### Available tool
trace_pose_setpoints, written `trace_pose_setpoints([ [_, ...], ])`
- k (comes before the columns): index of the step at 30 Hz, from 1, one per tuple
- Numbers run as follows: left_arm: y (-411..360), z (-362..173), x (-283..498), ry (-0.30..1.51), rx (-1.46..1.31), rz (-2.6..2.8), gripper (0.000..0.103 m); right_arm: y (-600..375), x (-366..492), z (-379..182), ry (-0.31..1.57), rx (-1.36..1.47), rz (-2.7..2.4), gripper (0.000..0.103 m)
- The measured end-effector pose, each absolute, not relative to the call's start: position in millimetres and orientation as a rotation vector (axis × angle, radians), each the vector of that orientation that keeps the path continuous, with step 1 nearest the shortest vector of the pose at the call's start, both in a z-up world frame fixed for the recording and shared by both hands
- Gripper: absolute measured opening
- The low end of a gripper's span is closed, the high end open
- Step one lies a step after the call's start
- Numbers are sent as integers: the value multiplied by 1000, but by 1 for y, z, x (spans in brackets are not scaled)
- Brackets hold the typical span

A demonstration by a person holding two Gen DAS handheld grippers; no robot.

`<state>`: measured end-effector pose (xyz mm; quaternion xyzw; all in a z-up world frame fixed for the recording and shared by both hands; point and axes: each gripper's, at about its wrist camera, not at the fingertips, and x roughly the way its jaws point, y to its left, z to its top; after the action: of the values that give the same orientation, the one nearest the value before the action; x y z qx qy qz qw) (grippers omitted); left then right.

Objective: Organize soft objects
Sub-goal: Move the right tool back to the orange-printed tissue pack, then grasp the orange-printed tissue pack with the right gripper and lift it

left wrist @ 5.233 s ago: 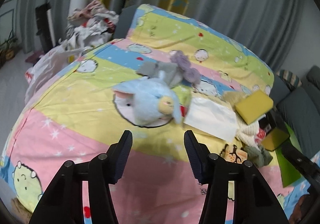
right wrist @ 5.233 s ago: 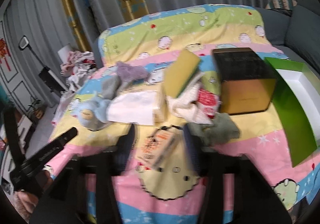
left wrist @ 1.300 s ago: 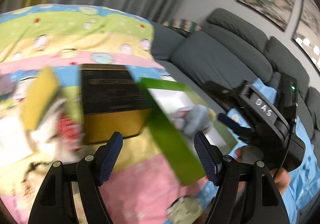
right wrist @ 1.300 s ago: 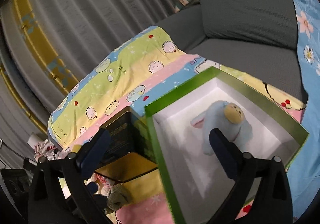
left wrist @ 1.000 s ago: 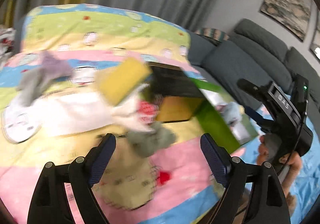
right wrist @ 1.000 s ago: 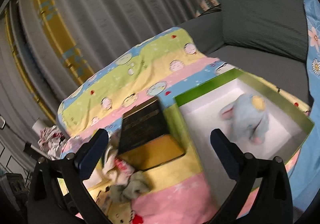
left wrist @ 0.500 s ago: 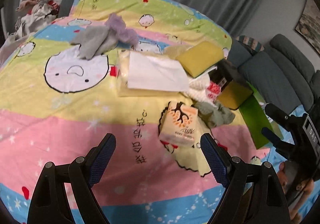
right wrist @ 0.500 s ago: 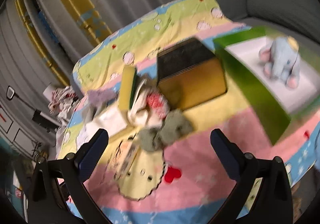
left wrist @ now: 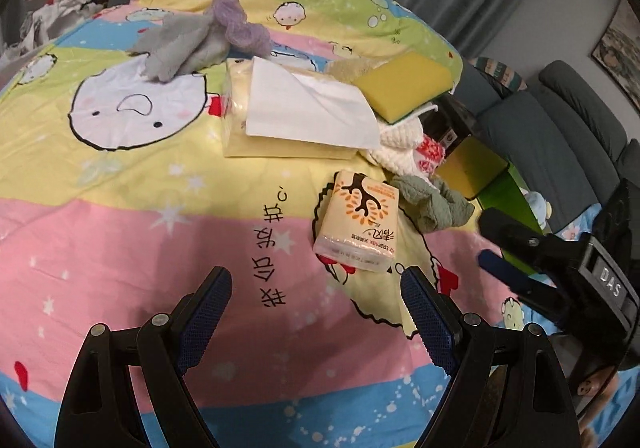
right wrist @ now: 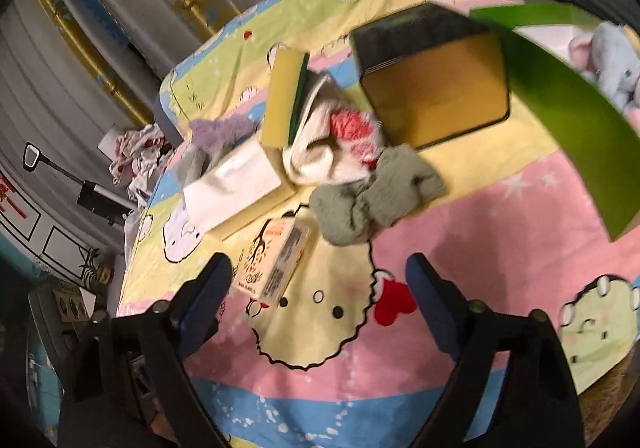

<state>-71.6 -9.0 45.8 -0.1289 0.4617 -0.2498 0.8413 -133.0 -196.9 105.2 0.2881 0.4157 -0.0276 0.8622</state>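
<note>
My left gripper (left wrist: pixel 316 290) is open and empty above the pink stripe of the bedsheet. A small tissue pack (left wrist: pixel 358 222) lies just ahead of its right finger. A grey-green cloth (left wrist: pixel 434 202), a white and red knit (left wrist: pixel 408 150), a yellow sponge (left wrist: pixel 404 86), a large tissue pack (left wrist: pixel 296 116) and grey and purple cloths (left wrist: pixel 188 42) lie beyond. My right gripper (right wrist: pixel 320 280) is open and empty, facing the tissue pack (right wrist: pixel 276 262) and the grey-green cloth (right wrist: pixel 376 196). The blue plush elephant (right wrist: pixel 612 60) lies in the green box (right wrist: pixel 568 96).
A black and gold box (right wrist: pixel 432 72) stands between the cloth pile and the green box. A heap of clothes (left wrist: pixel 68 4) lies beyond the bed at far left. A grey sofa (left wrist: pixel 560 120) is at the right. The right gripper shows in the left wrist view (left wrist: pixel 496 244).
The plush elephant went from the bed into the green box. Both grippers have since swung back from the box to face the pile on the bed, and have moved closer to it.
</note>
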Motion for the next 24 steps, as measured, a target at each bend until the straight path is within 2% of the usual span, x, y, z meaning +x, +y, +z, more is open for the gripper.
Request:
trace_pose_setpoints([
  [4, -12, 43, -64, 964, -313, -591, 85, -182, -122, 97, 904, 629, 21, 71],
  [6, -15, 42, -59, 960, -329, -617, 77, -176, -112, 93, 934, 638, 43, 64],
  [7, -18, 42, -57, 958, -337, -633, 77, -173, -105, 90, 952, 649, 58, 61],
  [8, -21, 42, -55, 958, -340, -648, 76, -172, -101, 89, 963, 660, 66, 60],
  [10, -29, 40, -50, 961, -328, -673, 67, -168, -89, 84, 999, 668, 85, 57],
  [13, -40, 35, -45, 976, -296, -687, 64, -162, -74, 76, 1058, 656, 121, 55],
  [15, -43, 30, -41, 983, -285, -664, 53, -158, -62, 68, 1112, 637, 107, 54],
  [19, -44, 28, -37, 978, -289, -662, 51, -151, -45, 63, 1180, 536, 87, 45],
  [24, -51, 37, -44, 938, -243, -637, 51, -159, -50, 68, 1124, 591, 104, 43],
])
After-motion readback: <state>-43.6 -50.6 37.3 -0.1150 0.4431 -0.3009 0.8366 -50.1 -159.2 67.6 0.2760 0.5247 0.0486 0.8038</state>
